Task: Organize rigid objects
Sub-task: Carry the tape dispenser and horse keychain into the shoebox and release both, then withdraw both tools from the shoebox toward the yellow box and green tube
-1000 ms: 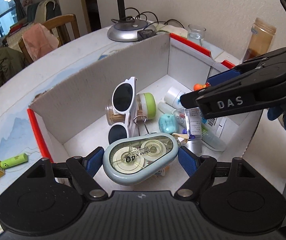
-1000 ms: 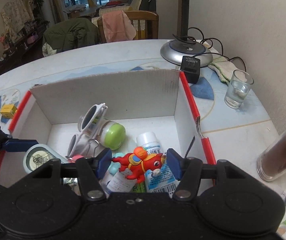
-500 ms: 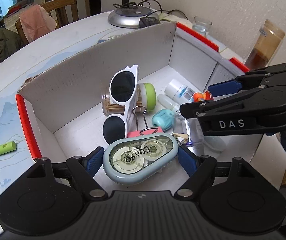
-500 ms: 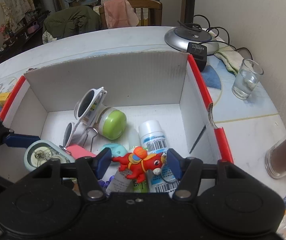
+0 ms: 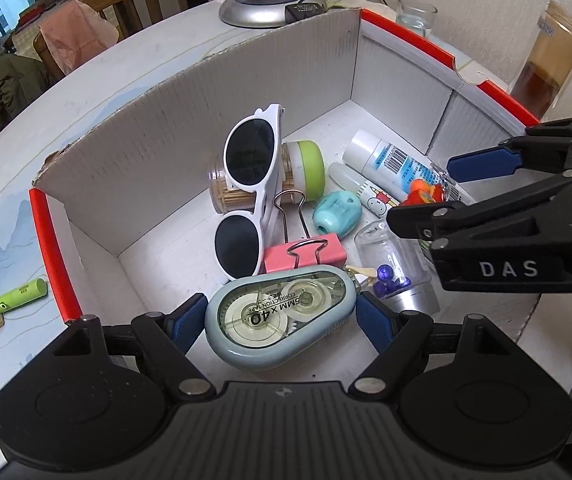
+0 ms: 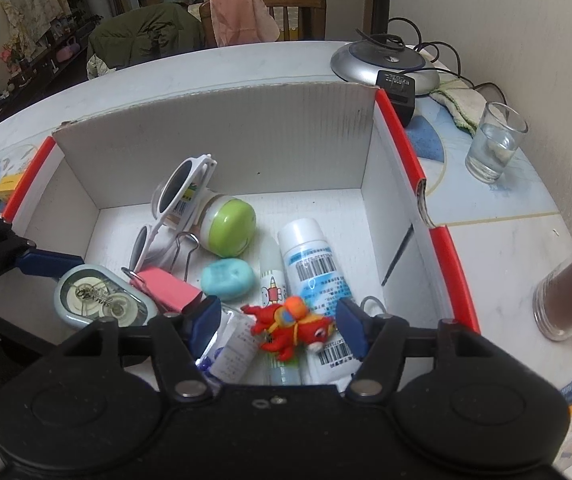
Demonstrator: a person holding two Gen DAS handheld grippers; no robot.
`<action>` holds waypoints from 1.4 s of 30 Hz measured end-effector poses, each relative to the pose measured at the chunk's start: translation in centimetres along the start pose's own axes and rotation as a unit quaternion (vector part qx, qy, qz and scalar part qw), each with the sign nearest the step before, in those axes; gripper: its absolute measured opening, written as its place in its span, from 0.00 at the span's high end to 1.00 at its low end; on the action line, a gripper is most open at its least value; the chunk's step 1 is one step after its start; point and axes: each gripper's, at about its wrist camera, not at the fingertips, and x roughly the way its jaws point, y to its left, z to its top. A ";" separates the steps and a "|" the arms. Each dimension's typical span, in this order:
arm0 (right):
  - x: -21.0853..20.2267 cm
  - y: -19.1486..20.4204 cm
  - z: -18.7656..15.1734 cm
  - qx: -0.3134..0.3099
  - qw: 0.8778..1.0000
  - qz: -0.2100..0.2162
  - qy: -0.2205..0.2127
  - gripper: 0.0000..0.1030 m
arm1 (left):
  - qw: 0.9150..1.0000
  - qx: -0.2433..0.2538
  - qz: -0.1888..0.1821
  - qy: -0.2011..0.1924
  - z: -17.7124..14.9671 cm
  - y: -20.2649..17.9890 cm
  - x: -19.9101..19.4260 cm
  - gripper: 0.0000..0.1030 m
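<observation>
Left claw [image 5: 281, 314]: closed onto the correction tape dispenser [image 5: 280, 316], held low inside the cardboard box [image 5: 190, 128]. Right claw [image 6: 278, 326]: fingers parted beside the red toy horse [image 6: 289, 326], which rests on tubes in the box. Sunglasses [image 5: 252, 188] lean on a green-lidded jar [image 5: 305, 168].

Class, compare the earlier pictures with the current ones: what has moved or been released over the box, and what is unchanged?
The right tongs have opened and let go of the red toy, which now lies on the tubes. Both tongs have come lower into the box. The left tongs still grip the correction tape. The sunglasses and the other contents have not moved.
</observation>
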 end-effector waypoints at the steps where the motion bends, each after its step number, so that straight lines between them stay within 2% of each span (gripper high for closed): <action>1: -0.1 0.0 -0.1 0.000 1.000 0.001 -0.001 0.37 | 1.000 -0.001 0.001 -0.001 0.0 0.0 0.0 0.22; 10: -1.9 0.1 -0.5 0.007 1.000 0.013 -0.017 0.25 | 1.000 -0.010 0.007 -0.019 -0.5 0.2 -0.8 0.22; 12: -2.3 0.2 -0.5 0.008 1.000 0.011 -0.022 0.19 | 1.000 -0.013 0.006 -0.024 -0.7 0.4 -1.1 0.19; 16: -3.1 0.0 -0.6 0.018 0.999 0.015 -0.034 0.17 | 0.999 -0.019 0.006 -0.040 -1.0 0.7 -2.1 0.18; 17: -3.4 -0.1 -0.7 0.020 0.999 0.016 -0.036 0.17 | 0.999 -0.020 0.004 -0.046 -1.1 0.7 -2.4 0.17; 19: -3.9 0.0 -0.7 0.022 0.999 0.018 -0.042 0.16 | 0.998 -0.022 -0.005 -0.055 -1.3 0.6 -3.1 0.07; 20: -4.2 0.1 -0.8 0.022 0.999 0.020 -0.046 0.15 | 0.998 -0.022 -0.007 -0.059 -1.5 0.5 -3.4 0.05; 26: -6.0 0.6 -0.8 0.024 0.997 0.032 -0.069 0.11 | 0.996 -0.033 -0.024 -0.085 -2.7 0.3 -5.4 0.02; 35: -8.9 2.5 -1.0 0.023 0.992 0.055 -0.107 0.01 | 0.987 -0.066 -0.039 -0.142 -4.8 1.6 -9.6 0.01; 42: -11.2 5.0 -0.9 0.013 0.988 0.077 -0.133 0.00 | 0.978 -0.103 -0.013 -0.180 -6.9 4.7 -12.6 0.00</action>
